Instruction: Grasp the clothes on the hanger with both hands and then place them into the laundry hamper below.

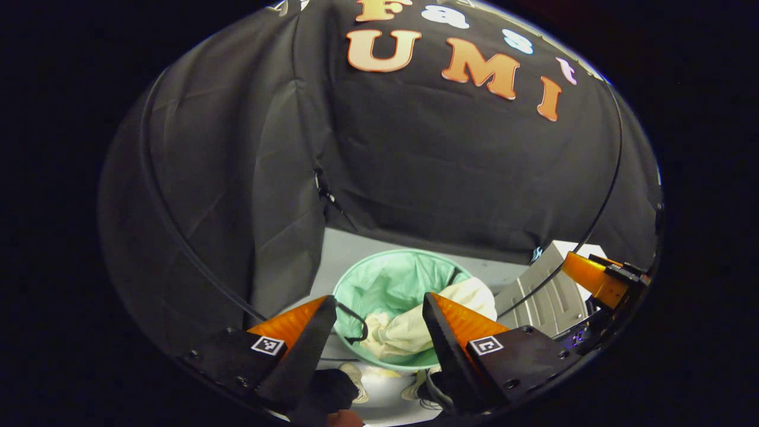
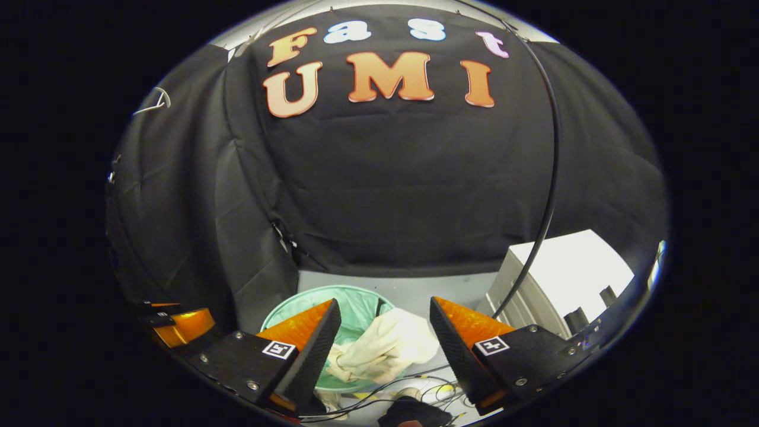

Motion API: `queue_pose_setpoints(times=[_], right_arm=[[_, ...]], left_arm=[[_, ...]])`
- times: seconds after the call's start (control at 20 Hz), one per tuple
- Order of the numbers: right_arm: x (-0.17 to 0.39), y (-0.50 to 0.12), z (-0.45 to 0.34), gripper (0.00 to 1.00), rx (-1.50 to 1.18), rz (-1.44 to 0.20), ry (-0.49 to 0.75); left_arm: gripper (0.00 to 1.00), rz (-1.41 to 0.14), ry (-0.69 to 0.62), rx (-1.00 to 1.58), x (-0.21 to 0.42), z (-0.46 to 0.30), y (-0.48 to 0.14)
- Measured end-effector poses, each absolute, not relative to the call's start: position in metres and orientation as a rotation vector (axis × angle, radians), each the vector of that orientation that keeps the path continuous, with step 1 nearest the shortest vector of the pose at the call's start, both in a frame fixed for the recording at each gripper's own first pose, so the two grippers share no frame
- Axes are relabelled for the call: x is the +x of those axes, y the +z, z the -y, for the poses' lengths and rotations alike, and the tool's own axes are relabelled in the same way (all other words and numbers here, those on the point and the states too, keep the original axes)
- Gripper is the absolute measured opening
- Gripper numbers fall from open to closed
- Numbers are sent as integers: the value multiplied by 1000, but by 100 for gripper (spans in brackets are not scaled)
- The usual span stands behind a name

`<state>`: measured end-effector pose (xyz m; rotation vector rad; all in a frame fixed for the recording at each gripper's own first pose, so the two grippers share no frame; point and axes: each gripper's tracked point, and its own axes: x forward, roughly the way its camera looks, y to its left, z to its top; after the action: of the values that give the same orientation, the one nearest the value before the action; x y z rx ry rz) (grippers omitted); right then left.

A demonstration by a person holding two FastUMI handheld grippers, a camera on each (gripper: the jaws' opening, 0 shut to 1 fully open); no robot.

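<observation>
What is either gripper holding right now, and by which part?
Nothing. The left gripper and right gripper are both open and empty above the hamper; the cream garment lies in it, draped over the rim.

Hampers: one round pale-green laundry hamper (image 1: 385, 284) with a thin plastic liner, standing on the grey floor; the same one appears in the right gripper view (image 2: 356, 308)
Clothes: one cream-coloured crumpled fabric garment (image 1: 415, 326) lying in the hamper and draped over its rim (image 2: 385, 350)
Grippers: two; the left gripper (image 1: 379, 314) with its two fingers spread apart; the right gripper (image 2: 385, 317) likewise with two fingers spread apart
Cabinets: one white box-shaped cabinet (image 2: 563, 279) beside the hamper
Shoes: two pale shoes (image 1: 356, 379) on the floor
</observation>
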<state>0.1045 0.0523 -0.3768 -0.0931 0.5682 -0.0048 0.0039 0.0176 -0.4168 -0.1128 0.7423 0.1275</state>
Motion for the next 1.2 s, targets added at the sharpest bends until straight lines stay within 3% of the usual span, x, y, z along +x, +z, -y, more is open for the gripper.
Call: queue_pose_setpoints(times=[0.35, 0.45, 0.7, 0.9, 0.95, 1.0, 1.05, 1.2], right_arm=[[95, -249, -38, 94, -152, -353, -4], [91, -217, -39, 94, -144, -307, 12], [76, -137, -35, 94, -135, -185, 24], [64, -87, -37, 94, -92, -122, 54], [64, -77, -36, 94, -97, -105, 59], [63, -67, -34, 94, -108, -91, 57], [64, -60, -32, 96, -117, -83, 53], [55, -50, -30, 100, -113, -78, 58]], left_arm=[[94, -494, 147, -85, 26, -37, -296], [100, -417, 154, -85, 33, -43, -258], [96, -239, 205, -57, 47, -65, -166], [93, -137, 179, -24, 44, -52, -110], [100, -120, 163, -13, 45, -47, -100], [92, -103, 152, -7, 50, -42, -93], [100, -81, 155, -4, 50, -44, -81], [92, -23, 198, -25, 47, -63, -58]])
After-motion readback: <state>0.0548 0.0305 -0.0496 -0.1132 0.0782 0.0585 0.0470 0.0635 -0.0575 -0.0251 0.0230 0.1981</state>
